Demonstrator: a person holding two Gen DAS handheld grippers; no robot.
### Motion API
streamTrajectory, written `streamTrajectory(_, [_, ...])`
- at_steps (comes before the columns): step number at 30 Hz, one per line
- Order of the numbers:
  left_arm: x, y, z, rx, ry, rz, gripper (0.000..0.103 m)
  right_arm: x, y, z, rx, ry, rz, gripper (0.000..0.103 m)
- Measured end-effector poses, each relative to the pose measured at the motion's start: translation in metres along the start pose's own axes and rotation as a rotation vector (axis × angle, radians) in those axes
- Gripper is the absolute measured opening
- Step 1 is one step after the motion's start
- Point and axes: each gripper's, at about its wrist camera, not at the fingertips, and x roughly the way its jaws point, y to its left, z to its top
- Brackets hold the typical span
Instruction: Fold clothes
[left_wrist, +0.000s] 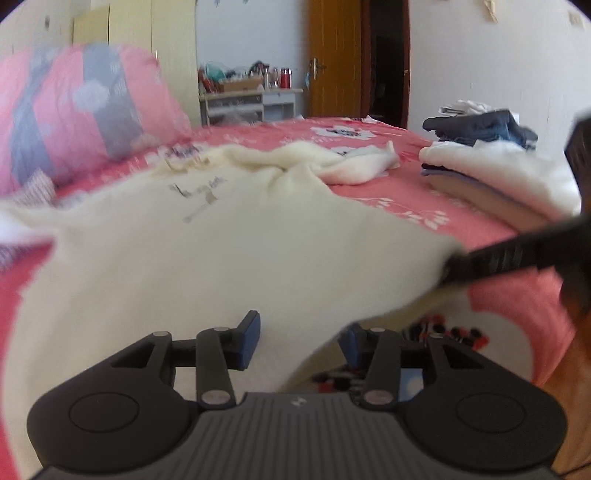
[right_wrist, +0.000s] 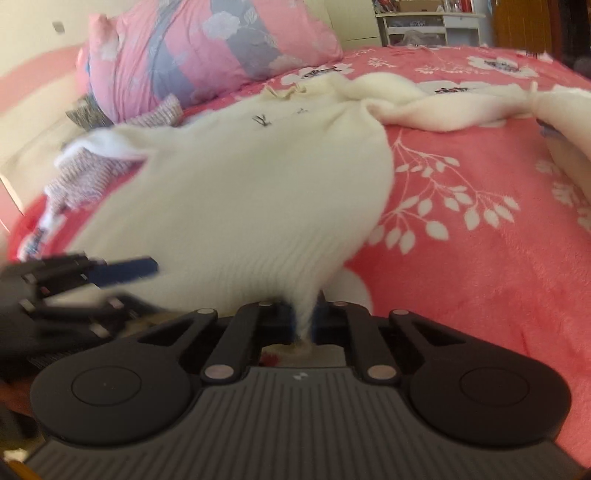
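A cream knitted sweater (left_wrist: 221, 240) (right_wrist: 240, 184) lies spread on the pink bedspread (left_wrist: 406, 206) (right_wrist: 480, 258), its small dark print toward the pillow. One sleeve (left_wrist: 351, 166) (right_wrist: 443, 107) trails off, twisted, to the right. My right gripper (right_wrist: 304, 321) is shut on the sweater's near hem, which bunches between its blue pads. In the left wrist view it (left_wrist: 448, 267) reaches in from the right and pinches that corner. My left gripper (left_wrist: 301, 343) is open over the hem, with fabric lying between its separated pads. In the right wrist view it (right_wrist: 147, 286) shows blurred at the left.
A pink and grey pillow (left_wrist: 74, 110) (right_wrist: 207, 48) sits at the head of the bed. A stack of folded clothes (left_wrist: 491, 173) rests on the bed's right side, with dark garments (left_wrist: 480, 127) behind it. A cluttered white desk (left_wrist: 251, 99) and a wooden door (left_wrist: 332, 55) are beyond.
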Motion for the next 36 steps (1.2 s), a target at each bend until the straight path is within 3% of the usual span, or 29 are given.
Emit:
streamTrajectory(4, [-0.039,-0.012,-0.01,0.089,-0.096,0.118,0.065,-0.015,-0.017,0.01,0.115,-0.025,0.071,0.005])
streamTrajectory(6, [-0.057,-0.017,-0.015,0.1,-0.127,0.132,0.065,-0.016,-0.021,0.015,0.142,-0.031,0.096,0.005])
streamTrajectory(9, [-0.07,-0.026,-0.022,0.093,-0.129,0.038,0.061,-0.015,-0.018,0.019,0.135,-0.036,0.109,0.005])
streamTrajectory(11, [-0.065,-0.034,-0.026,0.091,-0.088,-0.006,0.045,-0.014,-0.015,0.019,0.124,-0.037,0.111,0.005])
streamTrajectory(13, [-0.054,-0.04,-0.029,0.092,-0.047,-0.039,0.04,-0.013,-0.015,0.02,0.128,-0.037,0.117,0.005])
streamTrajectory(16, [-0.04,-0.043,-0.031,0.077,-0.031,-0.049,0.039,-0.013,-0.015,0.022,0.134,-0.037,0.126,0.005])
streamTrajectory(21, [-0.028,-0.041,-0.023,0.113,-0.097,0.052,0.04,-0.015,-0.019,0.024,0.176,-0.044,0.147,0.005])
streamTrajectory(24, [-0.02,-0.038,-0.02,0.159,-0.084,0.042,0.045,-0.016,-0.019,0.024,0.193,-0.049,0.155,0.005])
streamTrajectory(30, [0.002,-0.04,-0.022,0.24,-0.037,0.086,0.045,-0.016,-0.02,0.028,0.225,-0.056,0.187,0.005])
streamTrajectory(33, [0.012,-0.038,-0.018,0.227,-0.03,0.108,0.03,-0.017,-0.019,0.03,0.231,-0.062,0.197,0.005])
streamTrajectory(35, [0.018,-0.037,-0.015,0.21,-0.025,0.133,0.007,-0.016,-0.02,0.031,0.232,-0.065,0.198,0.005])
streamTrajectory(36, [0.02,-0.035,-0.014,0.199,-0.024,0.149,0.004,-0.014,-0.021,0.031,0.232,-0.062,0.197,0.005])
